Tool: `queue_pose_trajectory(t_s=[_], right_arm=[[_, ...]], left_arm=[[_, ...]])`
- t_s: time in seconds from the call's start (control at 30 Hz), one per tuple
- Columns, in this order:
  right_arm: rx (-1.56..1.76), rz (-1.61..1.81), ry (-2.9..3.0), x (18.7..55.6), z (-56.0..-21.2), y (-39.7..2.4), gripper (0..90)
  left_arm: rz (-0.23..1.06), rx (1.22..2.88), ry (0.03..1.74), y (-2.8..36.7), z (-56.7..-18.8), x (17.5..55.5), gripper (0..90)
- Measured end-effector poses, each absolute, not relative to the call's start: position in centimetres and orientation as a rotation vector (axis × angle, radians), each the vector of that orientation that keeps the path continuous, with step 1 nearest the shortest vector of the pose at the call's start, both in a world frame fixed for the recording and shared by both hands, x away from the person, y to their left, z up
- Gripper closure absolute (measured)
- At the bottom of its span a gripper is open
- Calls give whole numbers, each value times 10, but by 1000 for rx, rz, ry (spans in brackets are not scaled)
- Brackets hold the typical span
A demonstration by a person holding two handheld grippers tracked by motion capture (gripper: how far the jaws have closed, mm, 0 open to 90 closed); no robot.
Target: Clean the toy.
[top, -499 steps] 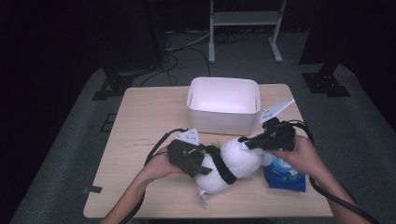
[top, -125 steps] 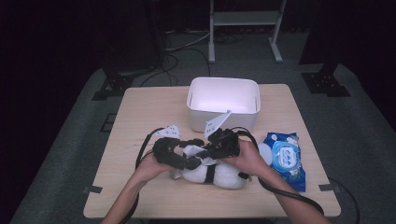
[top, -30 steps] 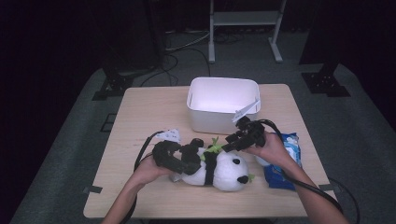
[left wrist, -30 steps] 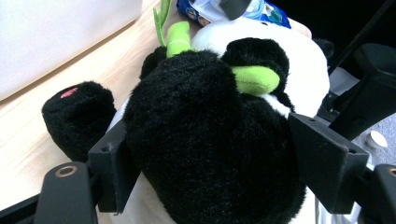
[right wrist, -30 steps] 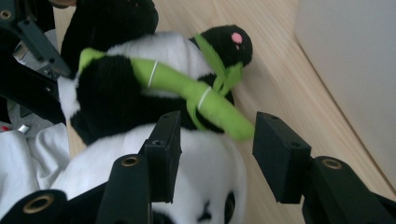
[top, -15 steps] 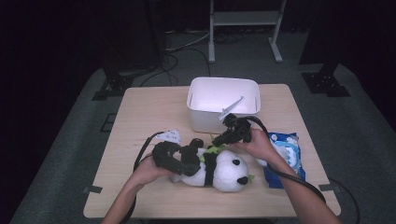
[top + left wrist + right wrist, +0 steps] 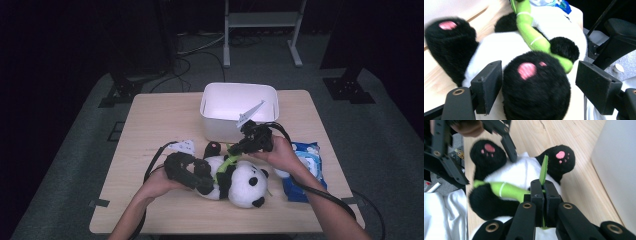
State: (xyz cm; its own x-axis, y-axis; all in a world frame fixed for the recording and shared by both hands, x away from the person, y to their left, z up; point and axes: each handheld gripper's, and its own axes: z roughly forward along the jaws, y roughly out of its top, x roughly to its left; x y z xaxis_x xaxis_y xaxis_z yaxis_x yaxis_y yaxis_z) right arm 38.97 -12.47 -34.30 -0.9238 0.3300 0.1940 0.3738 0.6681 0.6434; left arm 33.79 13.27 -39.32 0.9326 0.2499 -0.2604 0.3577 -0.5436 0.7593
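Note:
A panda plush point(image 7: 240, 182) lies on its back on the wooden table point(image 7: 150, 125), hugging a green bamboo stalk point(image 7: 226, 164). My right gripper point(image 7: 232, 150) reaches in from the right, and its jaws point(image 7: 544, 187) are shut on a thin green leaf point(image 7: 544, 167) that sticks up from the stalk. My left gripper point(image 7: 205, 182) comes from the left and straddles one black foot point(image 7: 536, 92) with a pink pad. Its left pad point(image 7: 486, 82) rests against the foot. Its right pad point(image 7: 596, 87) stands clear of it.
A white plastic bin point(image 7: 220, 130) stands just behind the panda. A blue pack of wipes point(image 7: 305, 165) lies to the panda's right, under my right forearm. Cables trail from both grippers across the table. Bare wood lies to the left.
My right hand has shifted a little to the left, from beside the wipes pack to over the panda's bamboo. The left hand and the panda have stayed put.

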Motion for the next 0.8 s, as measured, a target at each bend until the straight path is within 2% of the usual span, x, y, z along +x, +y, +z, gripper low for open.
queue_pose_trajectory(t_s=[0.37,0.8], right_arm=[[-502,-1083,-2775,377,-348,-120,857],[-593,-1094,-2786,379,-348,-140,718]], left_arm=[[-176,2183,388,133,-388,335,206],[-125,2172,414,146,-381,336,194]])
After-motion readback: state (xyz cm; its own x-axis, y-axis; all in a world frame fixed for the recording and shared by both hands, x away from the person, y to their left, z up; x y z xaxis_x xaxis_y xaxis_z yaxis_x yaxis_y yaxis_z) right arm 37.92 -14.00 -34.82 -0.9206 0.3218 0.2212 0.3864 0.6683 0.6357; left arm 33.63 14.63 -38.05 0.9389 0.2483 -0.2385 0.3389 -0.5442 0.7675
